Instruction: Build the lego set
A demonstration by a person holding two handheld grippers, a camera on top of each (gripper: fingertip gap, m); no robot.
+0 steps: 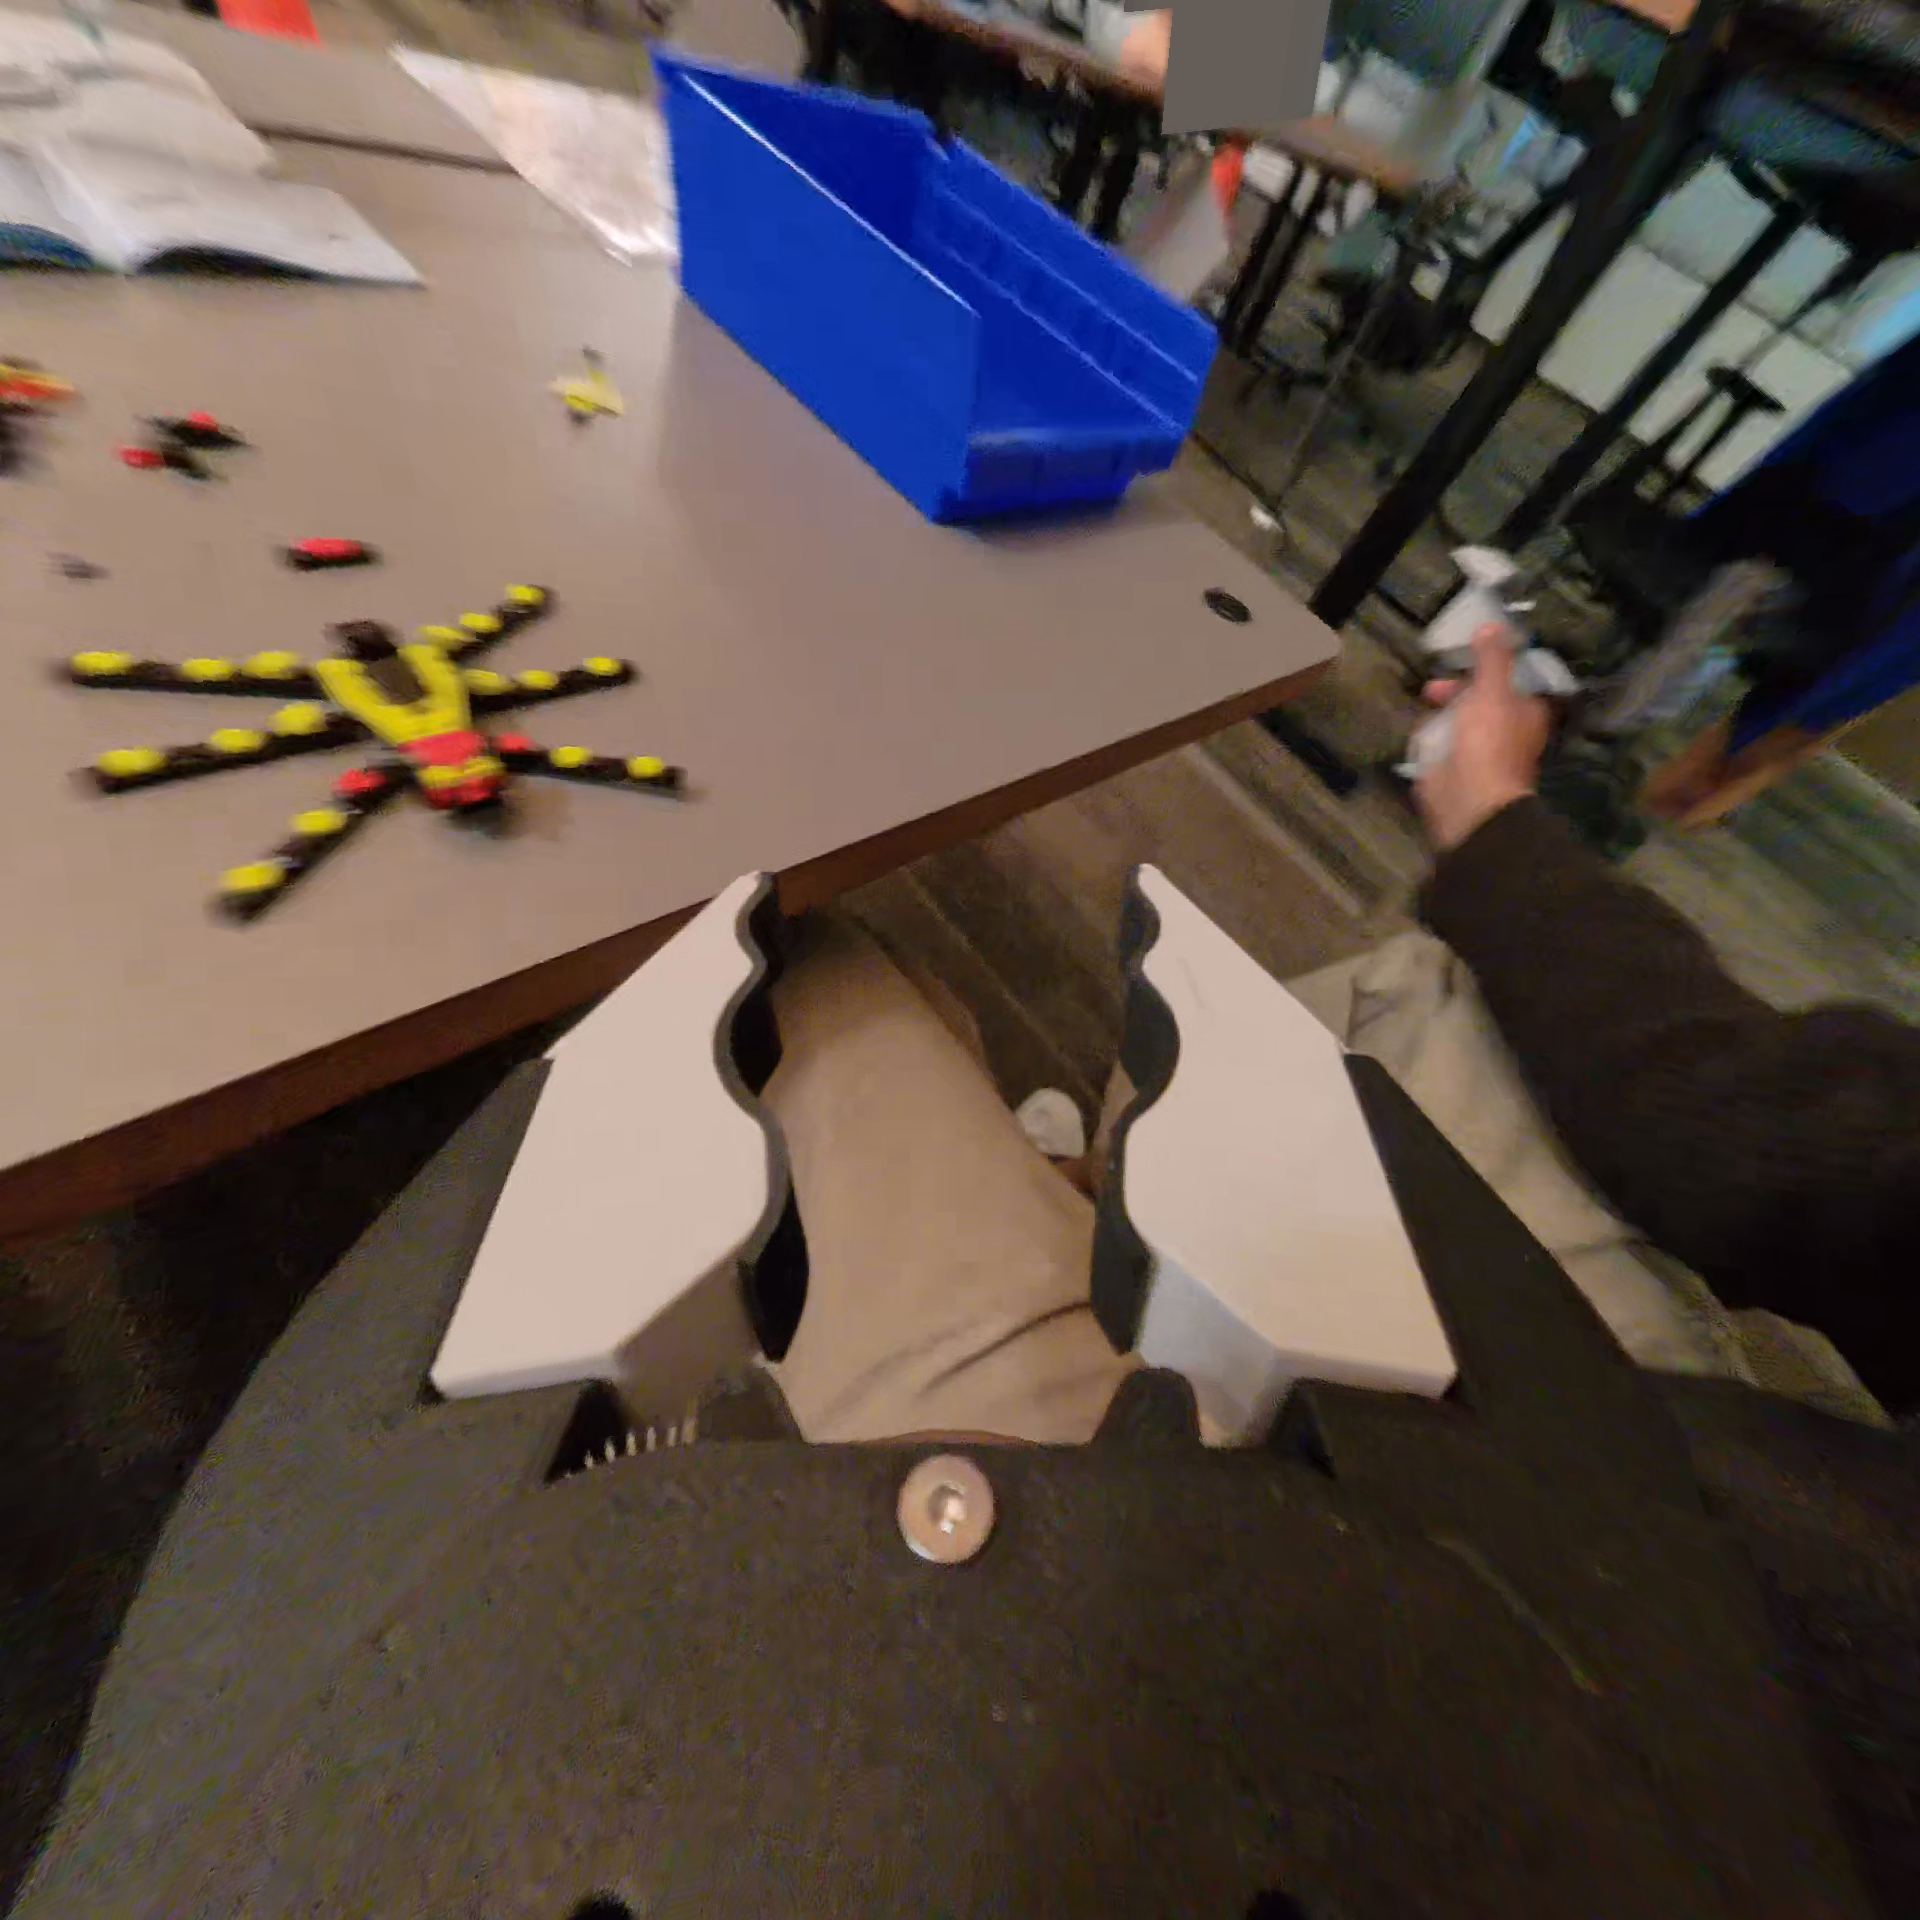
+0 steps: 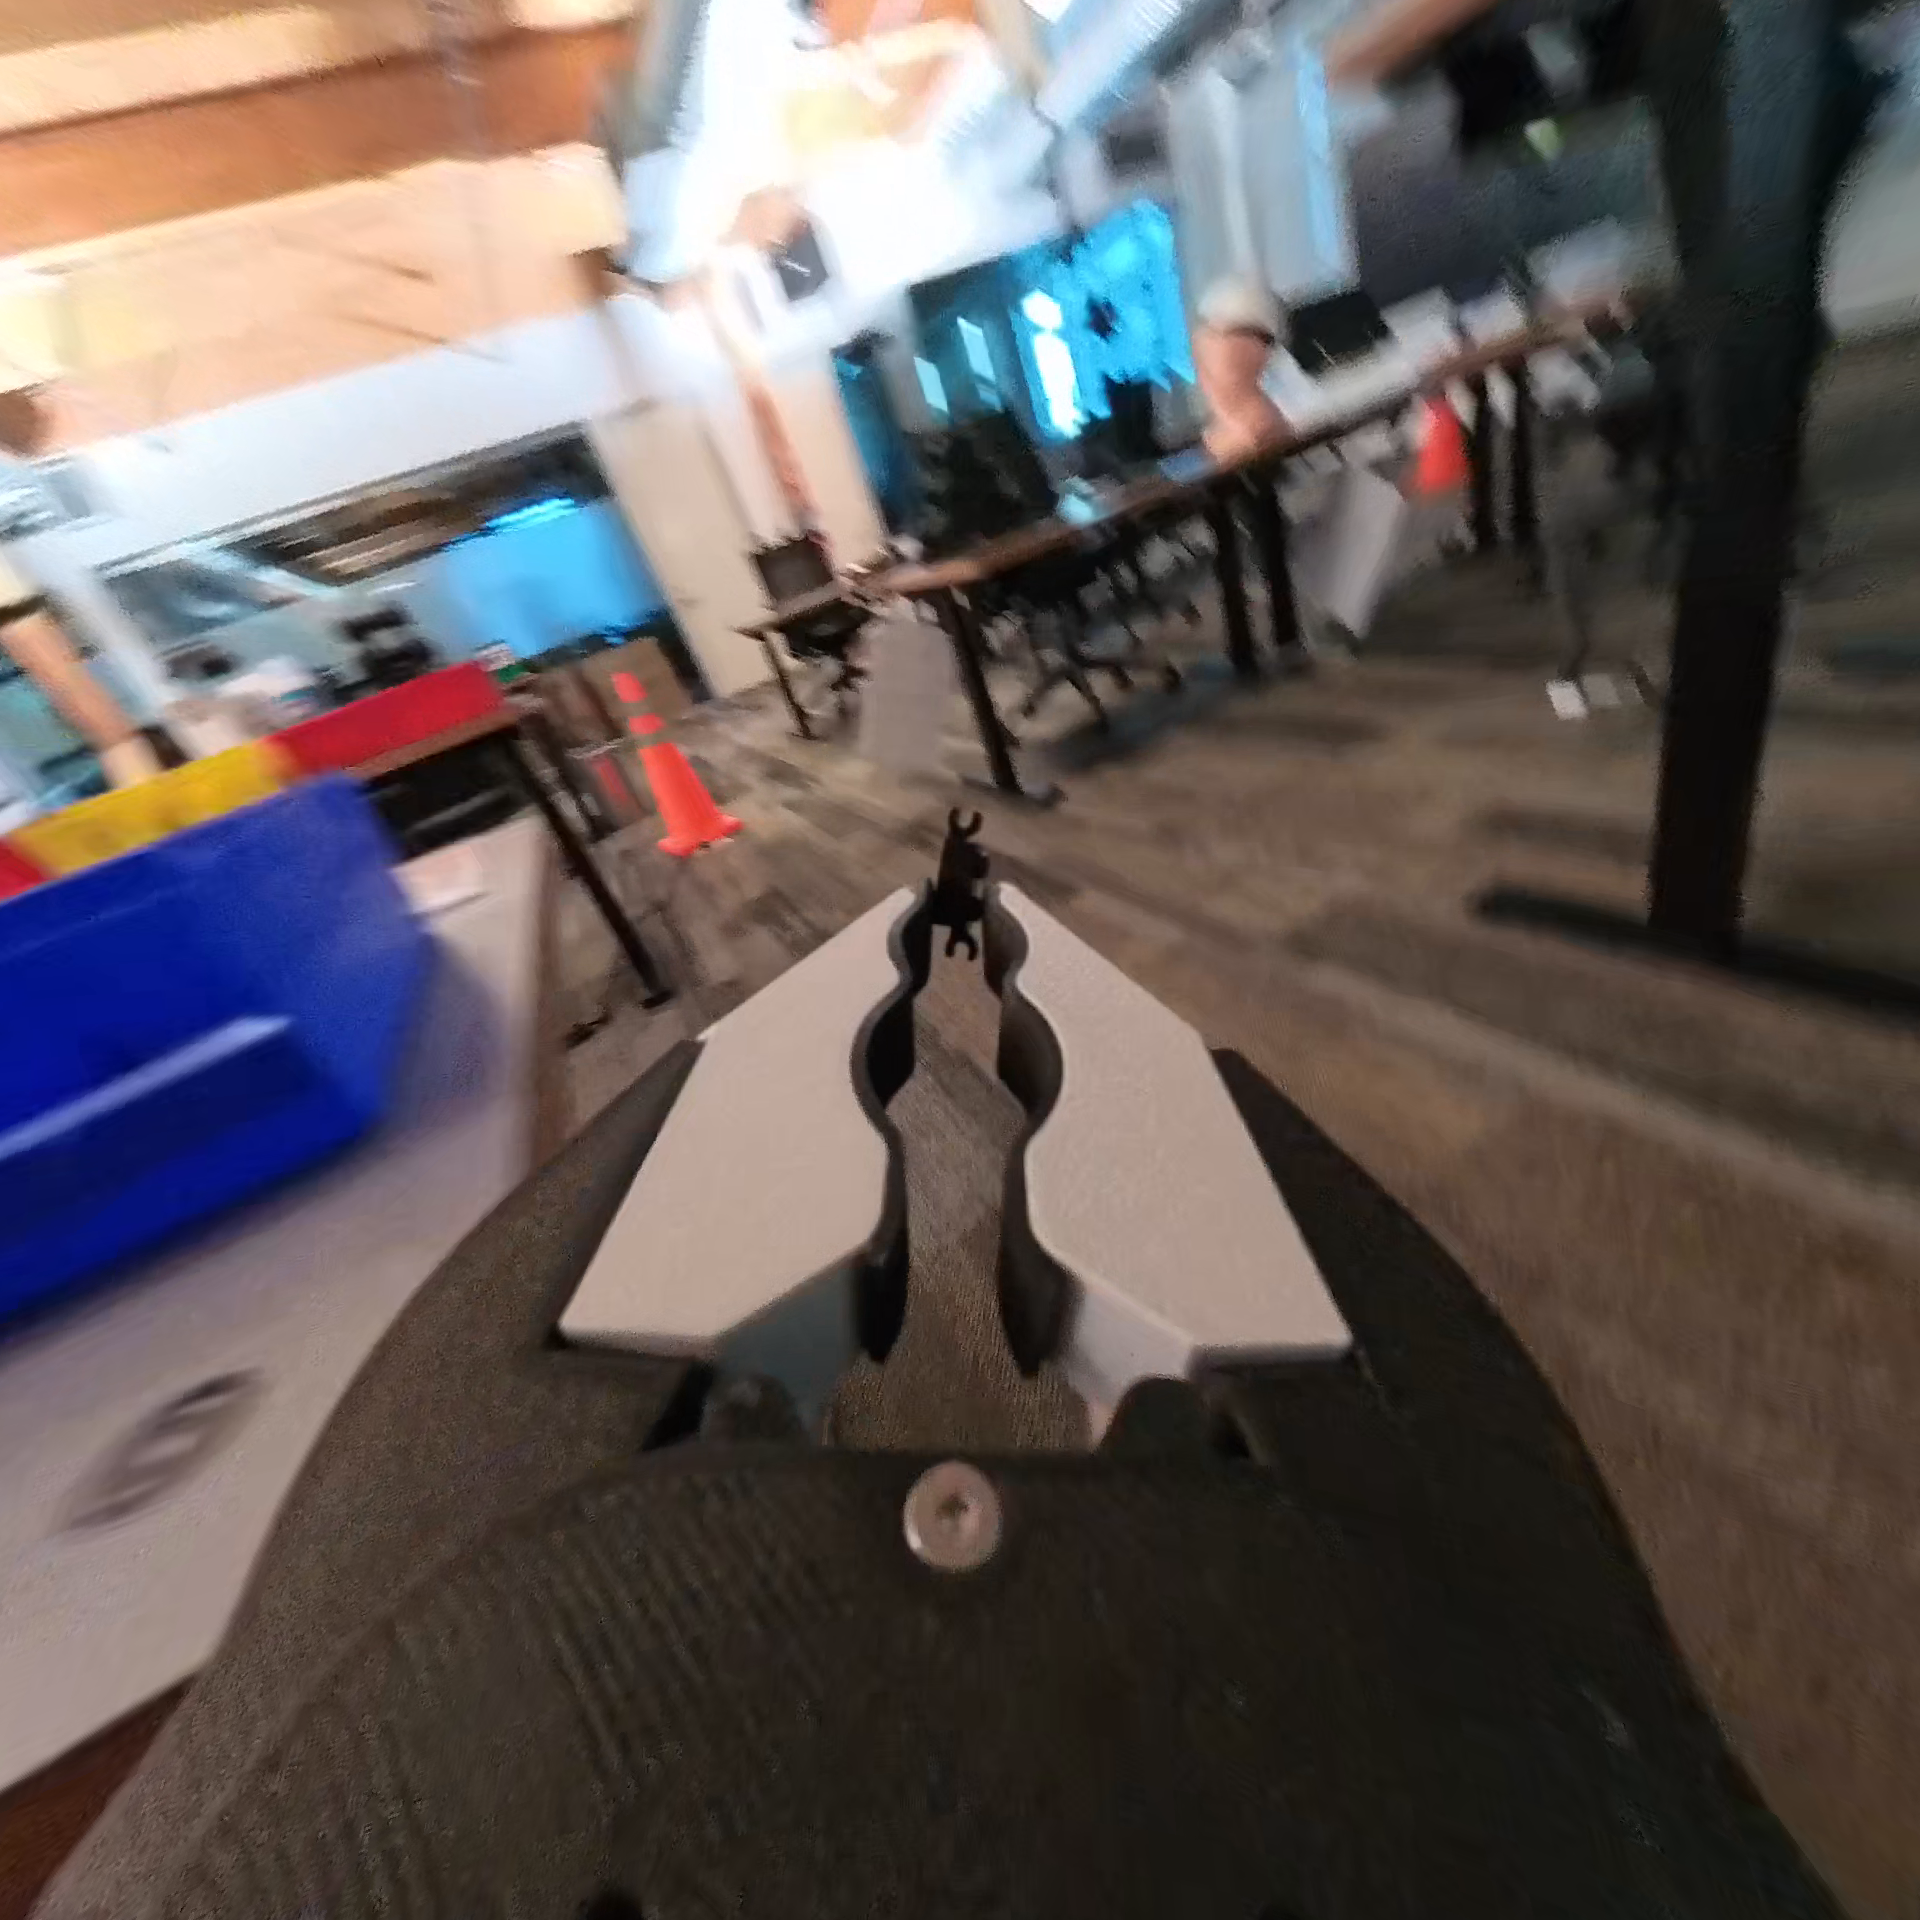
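Nearest in the left wrist view, the left gripper [image 1: 945,894] hangs off the table's edge over the person's lap, its jaws spread wide with nothing between them; it looks parked there, free to steady the model once the next part arrives. In the right wrist view, the right gripper [image 2: 961,909] has its jaws drawn almost together at the tips, pinching a small black clip piece [image 2: 958,883]; the piece stands roughly in line with the fingers, its long axis running forward and up, one forked end poking past the tips and the other hanging between them; a tip-only hold probably keeps a connecting end free for pressing on.

Farther out on the grey table [image 1: 831,665] lies the partly built lego model [image 1: 405,717], a flat black, yellow and red form with studded arms radiating from a central body; its body's long axis runs roughly toward the near table edge, red end nearest. Loose red and black pieces [image 1: 327,553] lie just beyond it, a small yellow piece [image 1: 589,393] farther on; the blue bin [image 1: 894,312] sits near the table's corner, handy for parts, and the open instruction booklet [image 1: 187,208] lies at the far left. Off the table, a hand [image 1: 1481,738] holds crumpled paper.
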